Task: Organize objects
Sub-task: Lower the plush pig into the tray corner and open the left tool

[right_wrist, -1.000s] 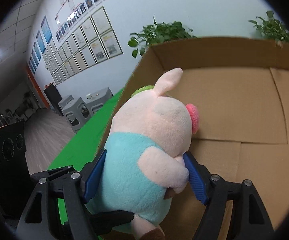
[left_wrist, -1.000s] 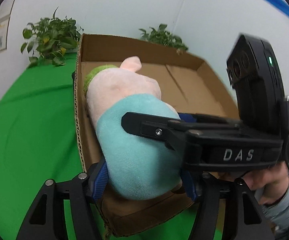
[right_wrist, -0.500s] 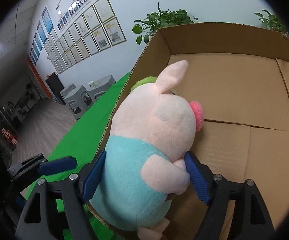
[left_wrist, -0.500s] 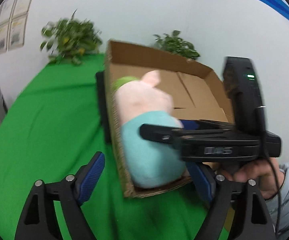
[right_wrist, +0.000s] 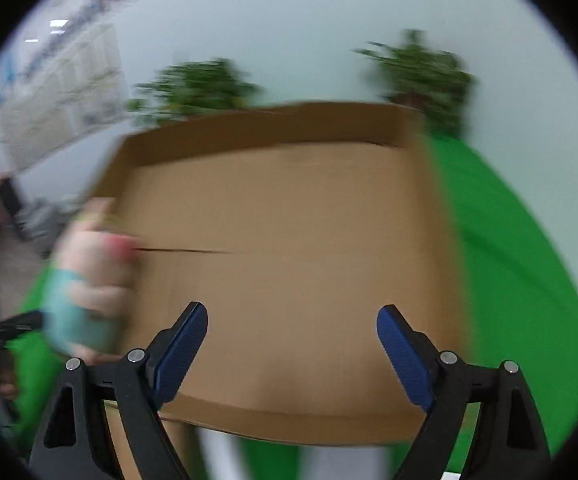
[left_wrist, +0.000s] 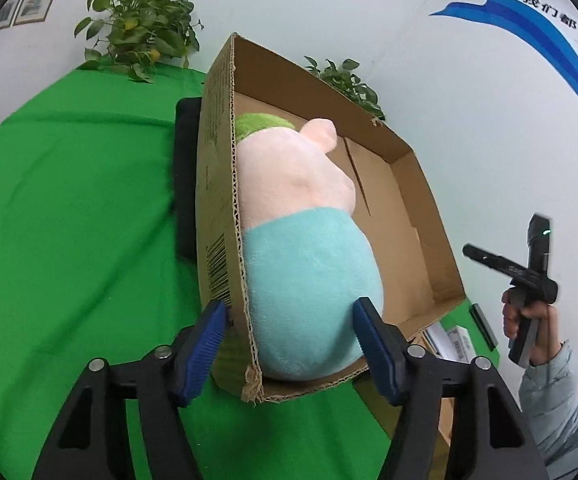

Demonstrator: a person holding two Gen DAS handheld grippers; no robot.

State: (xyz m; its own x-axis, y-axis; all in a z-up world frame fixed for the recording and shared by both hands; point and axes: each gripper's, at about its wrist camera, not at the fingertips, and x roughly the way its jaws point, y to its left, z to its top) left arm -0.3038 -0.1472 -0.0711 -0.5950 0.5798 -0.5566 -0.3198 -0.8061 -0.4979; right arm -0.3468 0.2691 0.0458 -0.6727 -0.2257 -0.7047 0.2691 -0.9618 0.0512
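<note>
Down low at 6 o'clock in the left wrist view, the left claw (left_wrist: 289,320) tilts downward toward the near corner of the cardboard box (left_wrist: 217,200). Its jaws have just been closing and stand about half apart. The 9 o'clock pad (left_wrist: 205,344) lies against the outside of the box's side wall, and the 3 o'clock pad (left_wrist: 373,344) meets the teal body of the plush pig (left_wrist: 301,248). Wall and toy are both between the pads; whether they squeeze cannot be told.

The pig lies inside the box along that wall, with its pink head and green cap toward 12 o'clock. The box sits on the green counter (left_wrist: 69,220).

Out at 3 o'clock, well apart from the box, a hand (left_wrist: 529,324) in a grey sleeve (left_wrist: 549,400) holds the right claw (left_wrist: 473,252) side-on. In its own view the right claw (right_wrist: 293,320) has its jaws spread wide, having just been opening, with nothing between them. It points down at the box's bare floor (right_wrist: 289,220), and the pig (right_wrist: 89,272) is off at 9 o'clock.

That view is smeared throughout. A dark object (left_wrist: 185,184) against the box's outer wall cannot be identified, and small packs (left_wrist: 457,340) at 4 o'clock are partly hidden by the box.
</note>
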